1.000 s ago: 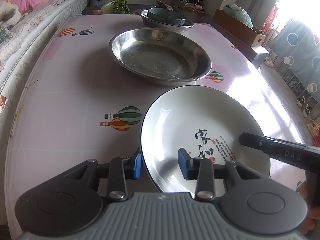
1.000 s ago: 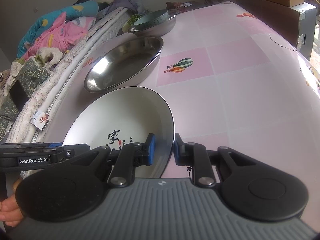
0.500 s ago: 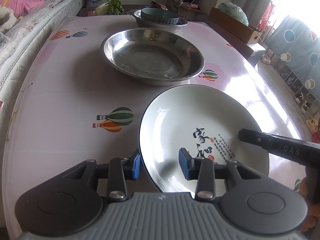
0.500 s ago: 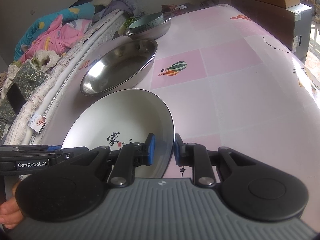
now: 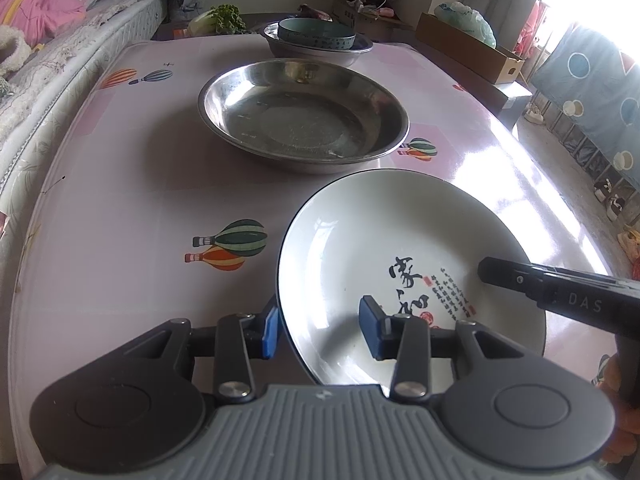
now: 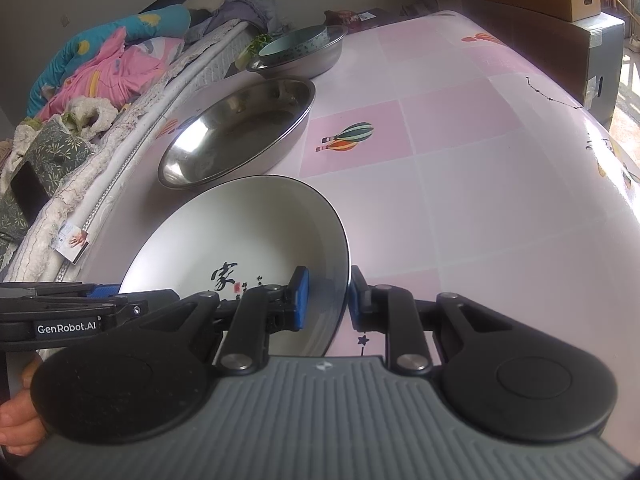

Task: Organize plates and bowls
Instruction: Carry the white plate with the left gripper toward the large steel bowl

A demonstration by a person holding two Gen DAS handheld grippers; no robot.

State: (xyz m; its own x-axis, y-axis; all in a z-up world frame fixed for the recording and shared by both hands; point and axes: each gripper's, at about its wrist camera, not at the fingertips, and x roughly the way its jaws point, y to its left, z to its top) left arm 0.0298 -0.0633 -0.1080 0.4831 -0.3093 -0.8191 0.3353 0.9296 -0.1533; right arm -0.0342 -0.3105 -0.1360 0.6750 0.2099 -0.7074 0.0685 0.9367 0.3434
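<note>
My right gripper (image 6: 325,295) clamps the white plate's (image 5: 384,248) rim, while my left gripper (image 5: 320,330) straddles the opposite rim, jaws slack and not pressing. The plate sits just this side of the steel basin (image 5: 304,116) on the desk (image 5: 120,208); beyond the basin, a teal bowl (image 5: 316,34) rests inside another steel basin.

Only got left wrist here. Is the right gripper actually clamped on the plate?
Observer: Yes. In the right wrist view, the right gripper is shut on the plate rim, with one pad inside and one outside.
Operator: Is a hand on the left gripper's handle?
Observer: Yes. The right wrist view shows a hand at the lower left, behind the left gripper.
</note>
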